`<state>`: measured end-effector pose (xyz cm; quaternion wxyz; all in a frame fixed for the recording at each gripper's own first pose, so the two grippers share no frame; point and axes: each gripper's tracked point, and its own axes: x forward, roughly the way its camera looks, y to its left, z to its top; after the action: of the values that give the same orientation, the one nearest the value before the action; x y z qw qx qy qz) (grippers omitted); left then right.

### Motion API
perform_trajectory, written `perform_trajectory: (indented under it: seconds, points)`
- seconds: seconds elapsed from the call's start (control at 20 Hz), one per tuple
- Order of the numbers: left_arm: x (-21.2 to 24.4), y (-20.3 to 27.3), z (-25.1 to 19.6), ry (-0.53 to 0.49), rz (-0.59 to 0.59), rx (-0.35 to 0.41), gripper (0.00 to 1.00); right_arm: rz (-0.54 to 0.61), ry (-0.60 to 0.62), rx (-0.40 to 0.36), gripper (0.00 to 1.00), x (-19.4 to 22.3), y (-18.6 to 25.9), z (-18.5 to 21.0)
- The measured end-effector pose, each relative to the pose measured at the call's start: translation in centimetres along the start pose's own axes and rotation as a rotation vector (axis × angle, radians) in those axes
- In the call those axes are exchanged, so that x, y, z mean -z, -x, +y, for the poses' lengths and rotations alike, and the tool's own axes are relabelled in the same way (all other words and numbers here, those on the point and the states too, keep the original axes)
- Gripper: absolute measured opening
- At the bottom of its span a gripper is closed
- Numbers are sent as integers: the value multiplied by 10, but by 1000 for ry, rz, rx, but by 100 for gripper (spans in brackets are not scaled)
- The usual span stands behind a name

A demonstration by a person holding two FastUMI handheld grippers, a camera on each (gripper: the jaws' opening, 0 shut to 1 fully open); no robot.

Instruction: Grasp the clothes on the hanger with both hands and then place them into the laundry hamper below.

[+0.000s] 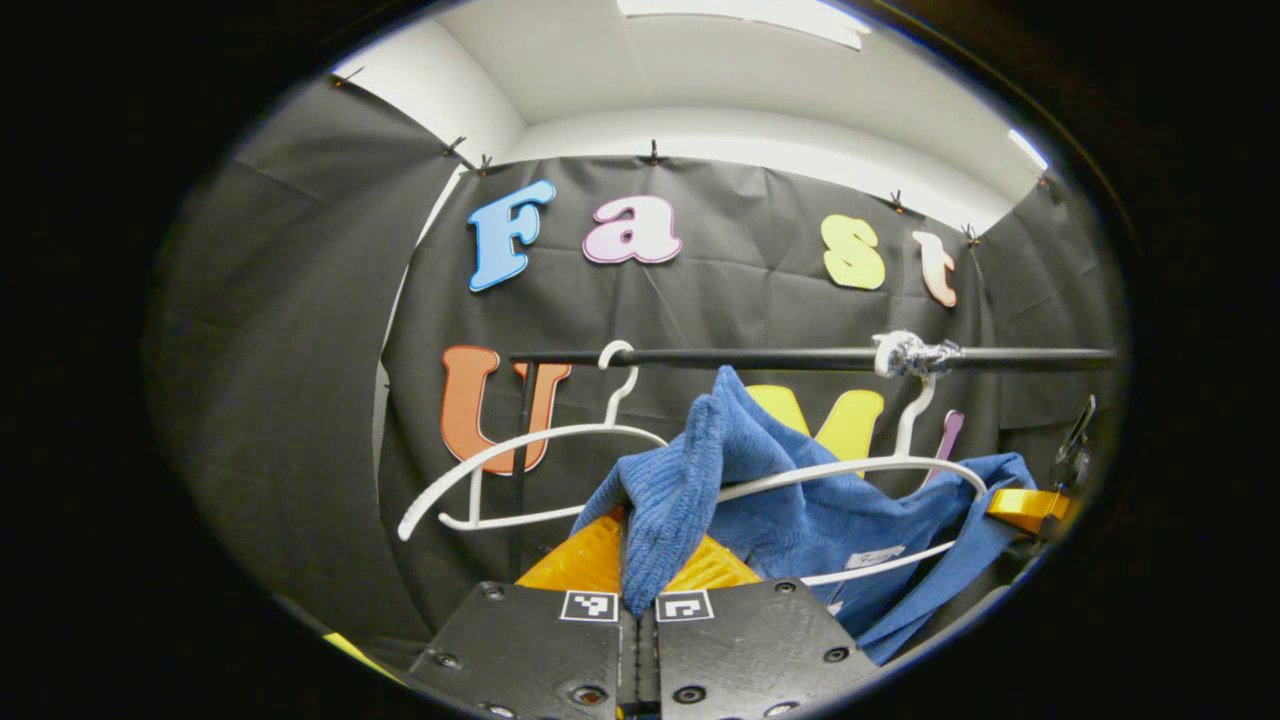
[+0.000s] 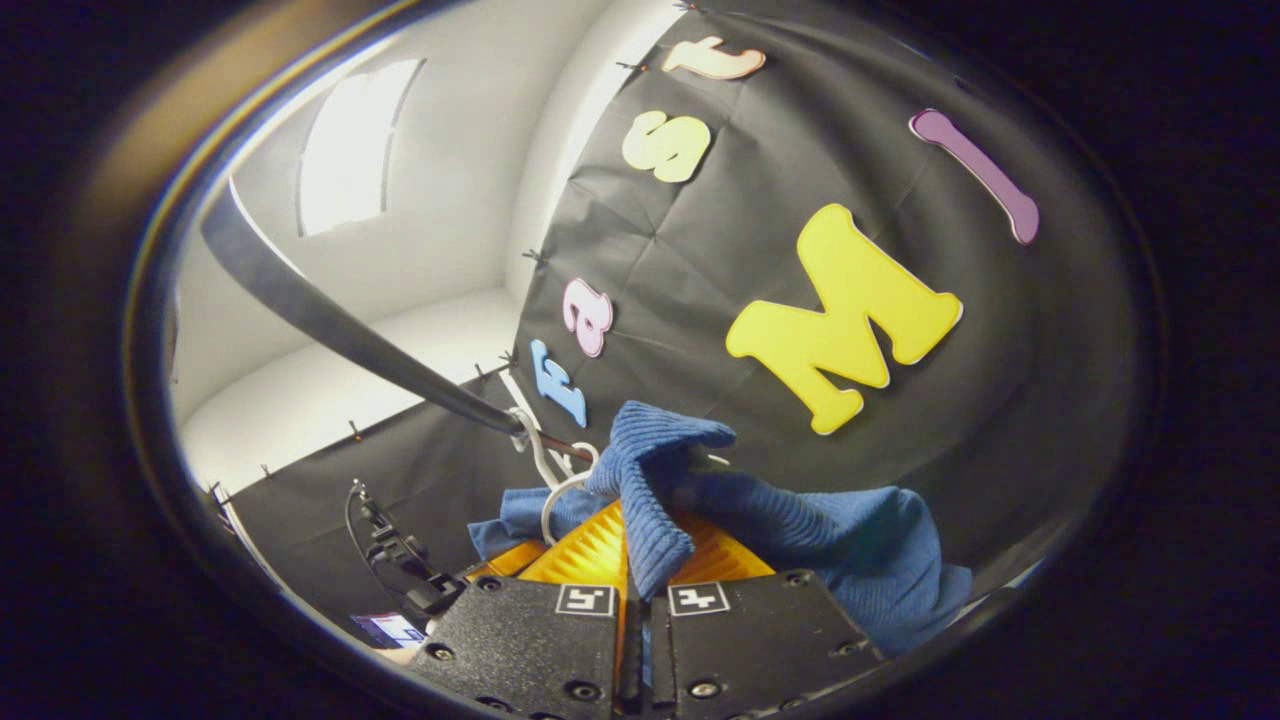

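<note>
Two hangers: in the left gripper view, an empty white hanger (image 1: 520, 460) hooks over the black rail (image 1: 800, 357) at left; a second white hanger (image 1: 900, 465) hangs further right, its hook wrapped in tape at the rail.
Garment: a blue knit garment (image 1: 800, 510) is draped over the second hanger, partly pulled off it, one fold drawn up and toward the camera.
Left gripper (image 1: 640, 585): at the bottom of this view, its orange fingers (image 1: 585, 560) are pressed together on a bunched fold of the blue cloth, which stands up between them.
Other gripper: an orange finger (image 1: 1030, 505) shows at the garment's far right end, against the cloth; whether it grips there cannot be told from this view.

Right gripper (image 2: 640, 560): in the right gripper view, its orange fingers (image 2: 590, 550) pinch a ridge of the blue knit garment (image 2: 840, 540), which rises between them and spills to the right.
Hanger: a white hanger hook (image 2: 540, 450) loops over the black rail (image 2: 330, 320) just behind the cloth.
Garment position: up by the rail, close to the hanger, held in the fingers.
Background: black cloth wall, white ceiling above.
</note>
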<state>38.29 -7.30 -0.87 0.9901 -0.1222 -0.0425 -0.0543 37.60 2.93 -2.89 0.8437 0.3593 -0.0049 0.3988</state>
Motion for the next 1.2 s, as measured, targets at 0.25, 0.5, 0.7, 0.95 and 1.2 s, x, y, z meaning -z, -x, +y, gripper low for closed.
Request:
perform_trajectory:
  seconds: [0.25,0.5,0.7,0.95,1.2]
  points:
    - [-17,-13,25,141,-16,34,3,3,-100,-105,7,-15,1,13]
    - [-1,-27,44,322,50,65,0,-100,-295,-106,6,-48,13,-14]
    - [25,-35,55,375,126,84,0,-93,-369,-69,7,-41,11,-32]
    - [59,-35,61,455,211,107,3,-113,-512,-75,6,-40,20,-53]
    - [61,-26,54,538,187,153,3,-157,-648,-62,6,-42,32,-76]
